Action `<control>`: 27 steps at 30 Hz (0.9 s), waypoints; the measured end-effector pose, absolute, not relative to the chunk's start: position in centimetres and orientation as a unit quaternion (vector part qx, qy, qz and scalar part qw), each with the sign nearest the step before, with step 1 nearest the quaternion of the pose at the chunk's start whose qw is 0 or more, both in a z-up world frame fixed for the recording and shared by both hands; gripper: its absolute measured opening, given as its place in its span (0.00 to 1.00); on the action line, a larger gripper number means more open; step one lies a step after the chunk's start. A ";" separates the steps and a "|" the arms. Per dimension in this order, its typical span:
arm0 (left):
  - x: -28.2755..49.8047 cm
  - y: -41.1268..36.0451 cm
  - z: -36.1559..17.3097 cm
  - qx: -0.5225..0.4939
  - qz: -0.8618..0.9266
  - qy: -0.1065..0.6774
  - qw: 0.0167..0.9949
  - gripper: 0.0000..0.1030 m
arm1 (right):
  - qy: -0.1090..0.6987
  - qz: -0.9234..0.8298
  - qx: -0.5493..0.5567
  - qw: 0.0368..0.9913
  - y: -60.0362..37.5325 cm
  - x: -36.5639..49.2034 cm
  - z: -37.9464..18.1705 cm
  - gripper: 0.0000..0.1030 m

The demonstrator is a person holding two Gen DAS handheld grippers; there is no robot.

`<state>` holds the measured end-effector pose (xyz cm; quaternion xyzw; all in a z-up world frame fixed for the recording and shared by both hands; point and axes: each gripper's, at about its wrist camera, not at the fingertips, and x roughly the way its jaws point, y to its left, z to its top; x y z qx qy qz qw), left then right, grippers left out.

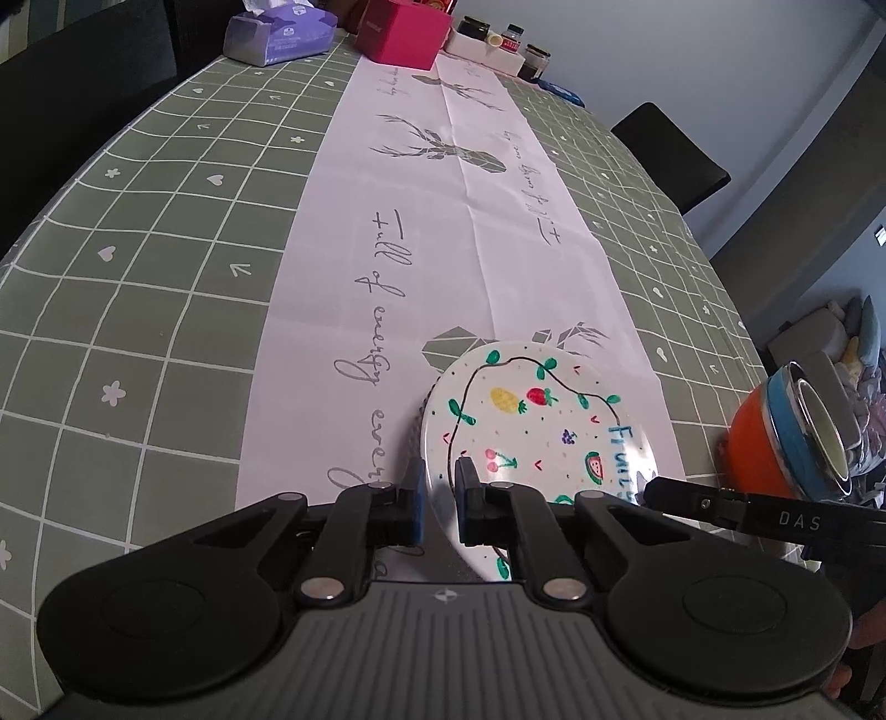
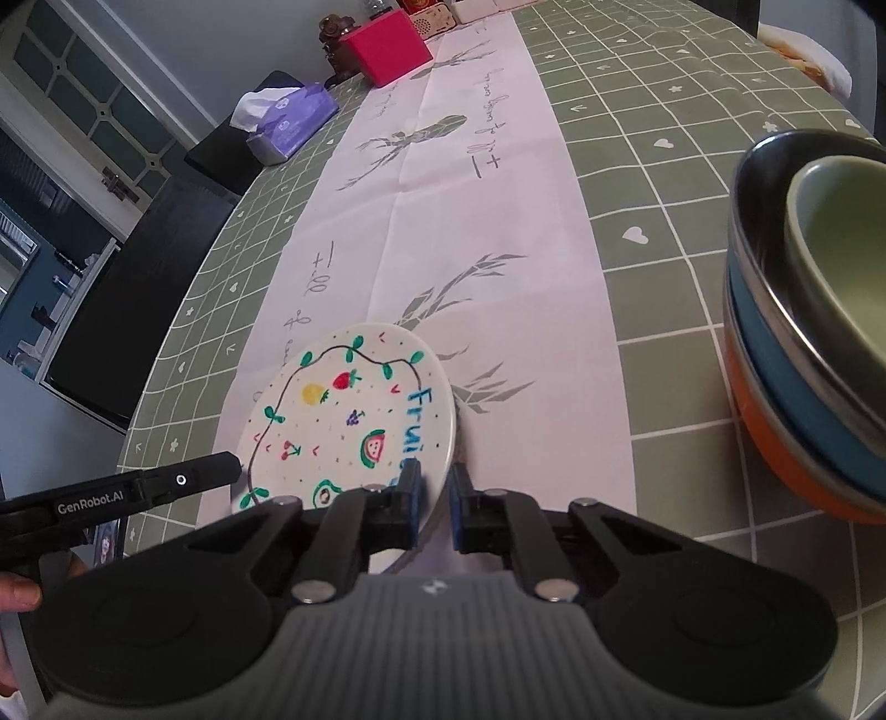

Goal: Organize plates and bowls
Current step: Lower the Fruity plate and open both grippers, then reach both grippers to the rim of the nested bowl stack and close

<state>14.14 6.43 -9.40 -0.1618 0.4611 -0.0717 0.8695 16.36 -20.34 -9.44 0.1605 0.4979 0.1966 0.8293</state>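
A white plate [image 1: 531, 432] [image 2: 343, 421] painted with fruit and the word "Fruit" is held over the white table runner [image 1: 443, 221], near the table's front end. My left gripper [image 1: 441, 493] is shut on the plate's near-left rim, blue pads either side of the edge. My right gripper [image 2: 434, 498] is shut on the near-right rim in the same way. Each view shows the other gripper's black finger at the plate's side: right gripper [image 1: 664, 493], left gripper [image 2: 221, 468]. A stack of bowls [image 1: 775, 443] [image 2: 803, 354], orange, blue-steel and green, stands to the plate's right.
Green checked tablecloth [image 1: 138, 277] covers the long table. At the far end sit a purple tissue pack [image 1: 277, 33] [image 2: 288, 124], a pink box [image 1: 398, 30] [image 2: 387, 47] and jars [image 1: 498, 41]. Dark chairs [image 1: 670, 149] [image 2: 138, 293] flank the table. A hand [image 2: 16, 595] shows at lower left.
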 end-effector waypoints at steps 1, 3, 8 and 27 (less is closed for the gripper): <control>14.1 6.5 -9.4 -0.164 -0.071 0.460 0.870 0.11 | 0.499 0.197 0.162 0.828 -20.4 16.3 -9.4 0.08; 13.7 6.7 -9.0 -0.165 -0.063 0.447 0.877 0.12 | 0.499 0.199 0.163 0.828 -20.4 16.3 -9.3 0.09; 11.9 5.9 -6.9 -0.133 -0.060 0.382 0.913 0.17 | 0.460 0.213 0.135 0.852 -20.2 15.0 -7.2 0.20; 8.4 -5.6 -0.7 -0.054 -0.201 0.319 0.925 0.49 | 0.332 0.174 0.078 0.924 -27.3 6.6 0.1 0.59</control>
